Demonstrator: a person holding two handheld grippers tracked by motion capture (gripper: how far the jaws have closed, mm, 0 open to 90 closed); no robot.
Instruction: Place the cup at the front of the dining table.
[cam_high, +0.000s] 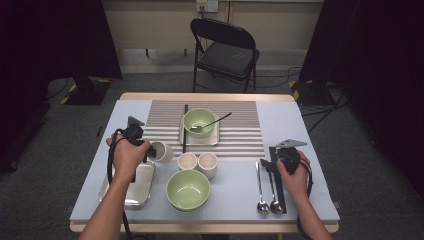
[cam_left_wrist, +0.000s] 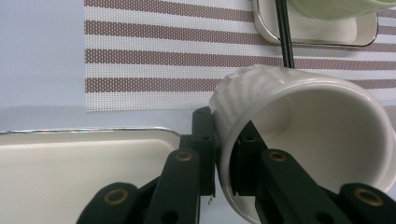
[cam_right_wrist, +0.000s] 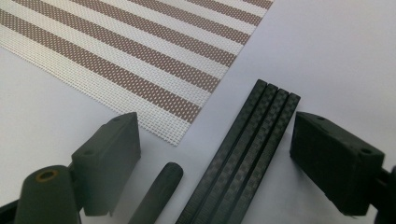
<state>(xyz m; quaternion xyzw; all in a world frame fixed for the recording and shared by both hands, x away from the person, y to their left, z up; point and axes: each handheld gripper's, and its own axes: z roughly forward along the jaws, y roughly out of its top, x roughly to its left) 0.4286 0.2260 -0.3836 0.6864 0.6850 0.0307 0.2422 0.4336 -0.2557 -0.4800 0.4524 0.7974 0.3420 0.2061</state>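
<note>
My left gripper (cam_high: 149, 149) (cam_left_wrist: 224, 140) is shut on the wall of a white ribbed cup (cam_high: 161, 151) (cam_left_wrist: 299, 126), one jaw inside the rim and one outside. The cup lies tipped on its side, just beyond the corner of a metal tray (cam_high: 131, 192) (cam_left_wrist: 70, 163). At the right, my right gripper (cam_high: 275, 162) (cam_right_wrist: 215, 135) stands open low over the table. A bundle of black chopsticks (cam_high: 278, 185) (cam_right_wrist: 243, 158) lies between its jaws without touching either. A dark spoon handle (cam_right_wrist: 159, 191) lies beside them.
Two white cups (cam_high: 187, 161) (cam_high: 208, 164) and a green bowl (cam_high: 188, 189) stand mid-table. A striped placemat (cam_high: 235, 127) (cam_left_wrist: 154, 46) (cam_right_wrist: 130, 51) carries a small tray (cam_high: 216, 136) (cam_left_wrist: 317, 32), a green bowl with a spoon (cam_high: 199, 121), and a black chopstick (cam_high: 185, 127) (cam_left_wrist: 285, 35). Two spoons (cam_high: 265, 187) lie left of the chopsticks.
</note>
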